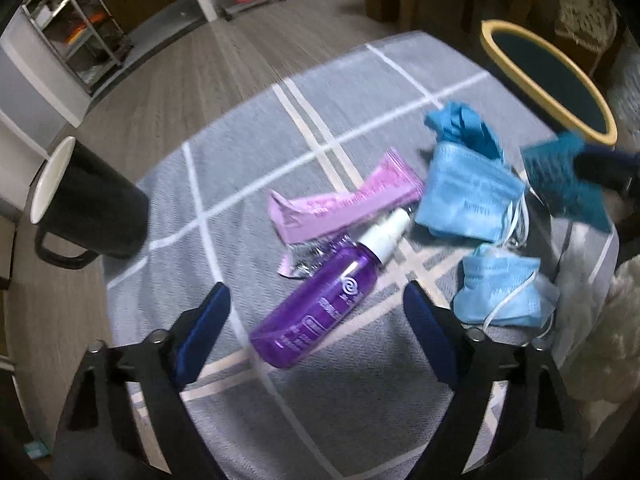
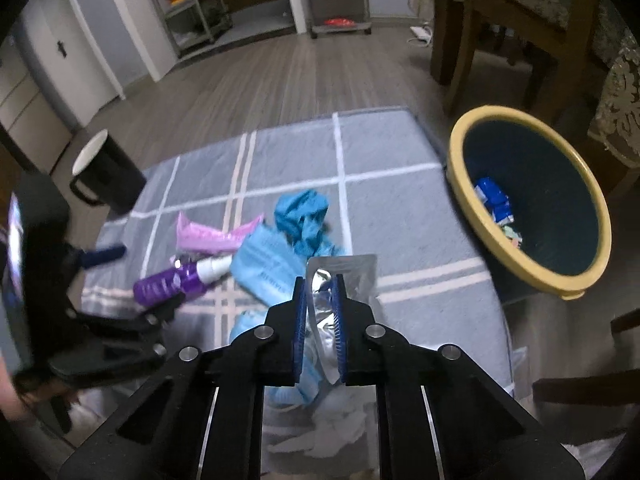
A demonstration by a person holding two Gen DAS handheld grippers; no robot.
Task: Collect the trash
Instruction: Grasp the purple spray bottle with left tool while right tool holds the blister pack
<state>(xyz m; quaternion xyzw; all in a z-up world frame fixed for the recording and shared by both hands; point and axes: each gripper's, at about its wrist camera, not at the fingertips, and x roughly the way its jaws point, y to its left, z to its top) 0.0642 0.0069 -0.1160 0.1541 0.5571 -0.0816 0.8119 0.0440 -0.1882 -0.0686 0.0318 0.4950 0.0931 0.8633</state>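
A purple spray bottle (image 1: 320, 300) lies on the grey checked cloth (image 1: 360, 392), between the wide fingers of my left gripper (image 1: 316, 290), which is open and not touching it. Beyond it lie a pink wrapper (image 1: 344, 204), two blue face masks (image 1: 468, 196) (image 1: 504, 284) and a crumpled blue glove (image 1: 464, 128). My right gripper (image 2: 320, 280) is shut on a silver foil packet (image 2: 348, 272), held above the masks. In the left wrist view that packet (image 1: 560, 180) shows a teal side. The yellow-rimmed bin (image 2: 456, 156) stands to the right, with several scraps inside.
A black mug (image 1: 100, 208) with a white inside lies off the cloth's left edge. White crumpled tissue (image 2: 332, 428) sits at the near edge. Wooden chair legs (image 2: 460, 60) and metal shelves (image 2: 192, 8) stand on the wood floor beyond.
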